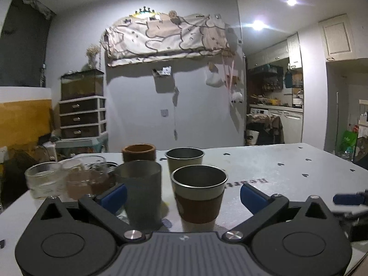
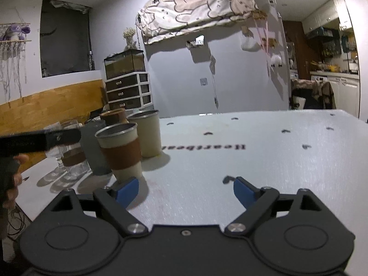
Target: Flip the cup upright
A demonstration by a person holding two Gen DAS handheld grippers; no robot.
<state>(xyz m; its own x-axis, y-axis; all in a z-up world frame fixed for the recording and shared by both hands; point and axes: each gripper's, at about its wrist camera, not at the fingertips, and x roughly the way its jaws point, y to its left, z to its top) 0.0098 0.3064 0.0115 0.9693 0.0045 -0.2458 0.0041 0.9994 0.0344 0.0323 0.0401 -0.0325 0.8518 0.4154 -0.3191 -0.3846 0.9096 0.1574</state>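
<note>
Standing upright on the white table, the sleeved cup is sitting just ahead of the left gripper, between its two blue fingertips, mouth up and touching neither of them. The left gripper's jaws are spread wide and holding nothing. A grey frosted tumbler is standing beside the inner face of the left-hand fingertip, and whether they touch I cannot tell. Farther ahead, a plain metal-rimmed cup and a brown cup are standing upright, while clear glass jars are clustering off to the gripper's left.

The right gripper is hovering low over bare tabletop, its jaws also wide apart and empty. In its view the sleeved cup is standing just ahead of its left-hand fingertip, outside the gap, with the plain cup right behind it and the grey tumbler beyond. The black body of the left gripper is showing at the far left edge, with the person's hand below it.
</note>
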